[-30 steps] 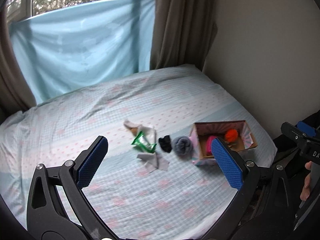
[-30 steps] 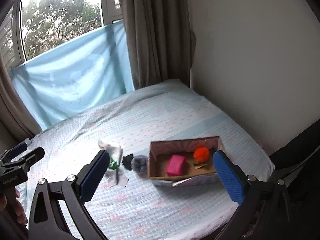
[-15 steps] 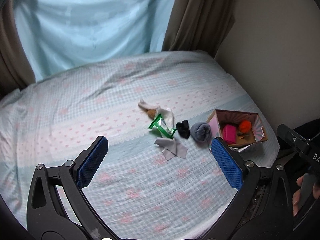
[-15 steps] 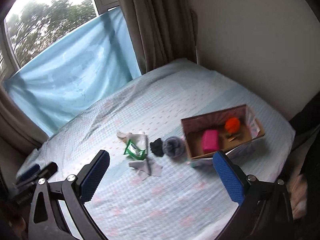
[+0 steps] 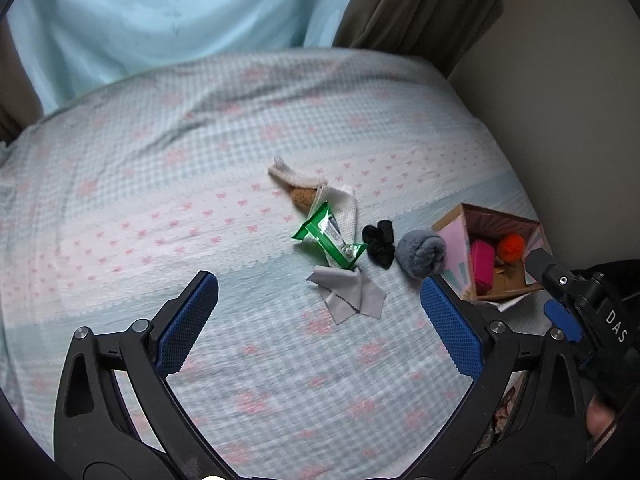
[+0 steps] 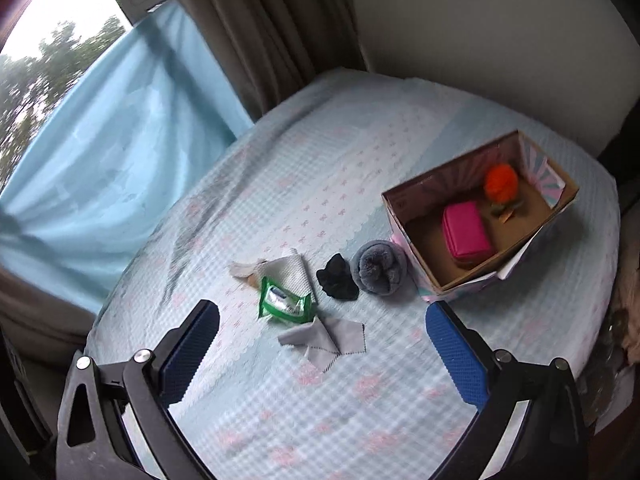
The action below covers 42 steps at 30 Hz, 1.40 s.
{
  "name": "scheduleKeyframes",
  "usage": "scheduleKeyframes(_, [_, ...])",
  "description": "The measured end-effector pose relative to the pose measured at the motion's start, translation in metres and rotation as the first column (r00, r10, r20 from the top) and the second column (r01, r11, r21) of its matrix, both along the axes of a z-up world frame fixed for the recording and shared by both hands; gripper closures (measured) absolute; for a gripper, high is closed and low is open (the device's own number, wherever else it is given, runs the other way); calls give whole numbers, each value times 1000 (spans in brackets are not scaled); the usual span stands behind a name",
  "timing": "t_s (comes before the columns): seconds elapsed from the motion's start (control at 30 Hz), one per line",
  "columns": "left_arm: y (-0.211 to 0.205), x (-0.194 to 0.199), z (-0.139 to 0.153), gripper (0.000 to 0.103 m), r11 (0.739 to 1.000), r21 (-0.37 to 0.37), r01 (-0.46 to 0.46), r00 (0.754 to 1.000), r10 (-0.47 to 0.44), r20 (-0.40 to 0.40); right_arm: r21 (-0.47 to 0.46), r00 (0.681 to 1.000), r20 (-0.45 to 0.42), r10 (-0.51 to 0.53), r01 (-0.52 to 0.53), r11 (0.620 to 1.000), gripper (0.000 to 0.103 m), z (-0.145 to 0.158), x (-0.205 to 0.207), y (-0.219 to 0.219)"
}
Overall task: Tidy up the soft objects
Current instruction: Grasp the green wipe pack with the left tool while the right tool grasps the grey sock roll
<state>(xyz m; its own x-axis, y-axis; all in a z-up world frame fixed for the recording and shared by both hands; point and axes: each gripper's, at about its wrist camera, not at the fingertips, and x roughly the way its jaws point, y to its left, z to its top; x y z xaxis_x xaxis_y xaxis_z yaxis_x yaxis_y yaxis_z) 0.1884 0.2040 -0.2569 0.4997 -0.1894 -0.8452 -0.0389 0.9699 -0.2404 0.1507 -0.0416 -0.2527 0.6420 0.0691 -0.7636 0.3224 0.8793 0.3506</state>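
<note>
Presently both grippers' jaws gape empty above the bed (image 5: pixel 200 168), box (image 6: pixel 556 208) alongside

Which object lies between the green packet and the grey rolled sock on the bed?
A small black fabric piece lies between the green packet and the grey rolled sock, beside the sock. Both wrist views show it.

Bare sheet stretches across the bed (image 6: pixel 360 408) from its near edge up to the grey cloth (image 6: pixel 328 340). Beyond that a tight row bars the way: green packet (image 6: pixel 284 304), black sock (image 6: pixel 336 274), grey roll (image 6: pixel 378 266), then the cardboard box (image 6: pixel 472 276) at the right edge. The far half toward the curtain (image 6: pixel 260 28) lies bare.
</note>
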Motion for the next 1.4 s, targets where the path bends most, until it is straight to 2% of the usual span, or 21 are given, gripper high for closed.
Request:
scheduleKeyframes(0.23, [-11,57,-66,11,1000,-20,22,994,-24,-106,48,988,-82,-131,136,990,0,-59,45,-8])
scheduleKeyframes(0.43, [-30,98,-119,12,999,-34,38,982,-44,-183,69,961,-150,-233,245,967,0,-108,75,-20])
scheduleKeyframes(0.57, [-40,118,-150,18,998,-46,35,972,-44,-229,78,940,-194,-282,301,950,0,-143,95,-24])
scheduleKeyframes(0.73, [-46,136,-187,23,997,-76,9,958,-31,-284,91,904,-213,-370,396,914,0,-172,105,-34])
scheduleKeyframes(0.93, [-58,152,-215,31,996,-89,15,948,-43,-317,95,867,-222,-446,474,875,1,-197,119,-46])
scheduleKeyframes(1.03, [-60,158,-225,32,996,-87,13,944,-41,-327,91,857,-243,-454,486,869,7,-207,124,-52])
scheduleKeyframes(1.13, [-57,163,-234,45,995,-103,-13,937,-24,-349,92,857,-265,-443,479,873,17,-215,128,-57])
scheduleKeyframes(1.2, [-55,164,-237,59,993,-116,-32,932,-13,-362,99,865,-261,-428,465,879,25,-216,129,-61])
scheduleKeyframes(1.27, [-55,164,-238,66,990,-136,-42,931,-10,-364,109,873,-260,-412,450,886,32,-217,131,-62])
scheduleKeyframes(1.4, [-58,161,-231,73,991,-128,-24,938,-22,-347,103,883,-255,-393,429,897,44,-213,131,-63])
